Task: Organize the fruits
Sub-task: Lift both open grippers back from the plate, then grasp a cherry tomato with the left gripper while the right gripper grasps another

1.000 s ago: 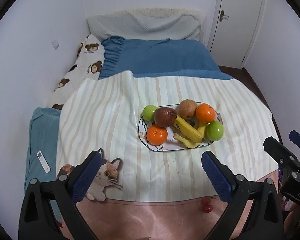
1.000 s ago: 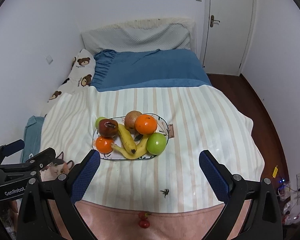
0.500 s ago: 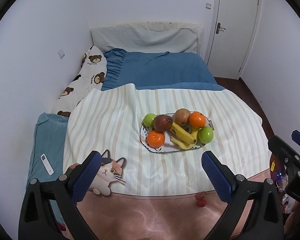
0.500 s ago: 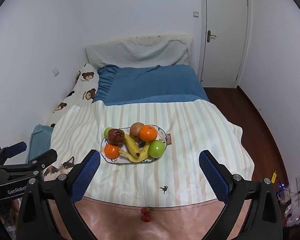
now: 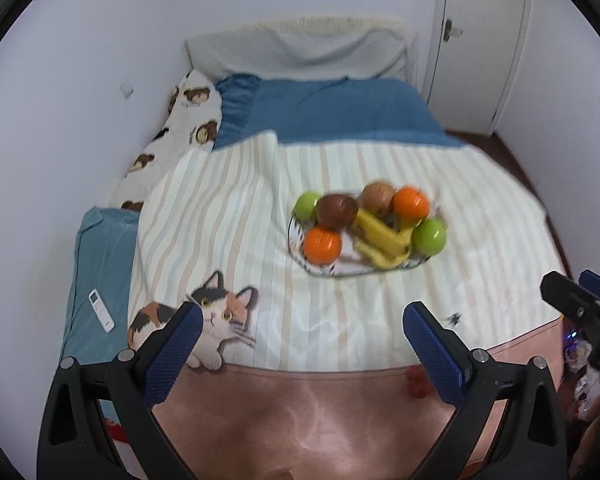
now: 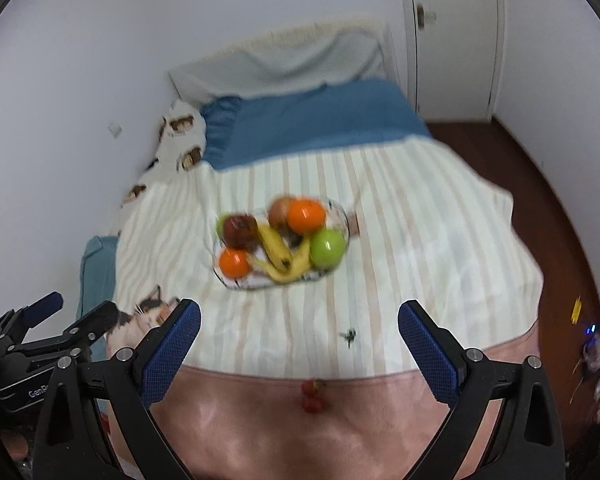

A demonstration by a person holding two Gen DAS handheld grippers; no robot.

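On the striped cream bedspread (image 5: 228, 216) in the middle of the bed sits the shallow oval patterned fruit plate (image 5: 300, 246), heaped with two oranges (image 5: 322, 245), two green apples (image 5: 429, 237), a dark red apple (image 5: 337, 210), a brownish round fruit (image 5: 376, 197) and a bunch of yellow bananas (image 5: 382, 240), all crowded together and touching. Well short of it, over the pink hem of the cover, hover the left gripper (image 5: 300, 336) and the right gripper (image 6: 299, 334), each with its blue-padded fingers spread wide and nothing between them. A small white remote (image 5: 101, 310) lies on the pale blue cushion at the far left, apart from everything. Both views are blurred. By my judgement, sorting has not begun: this is the approach, and the next move calls for closing on one outer fruit, such as the near orange, without rolling its neighbours.
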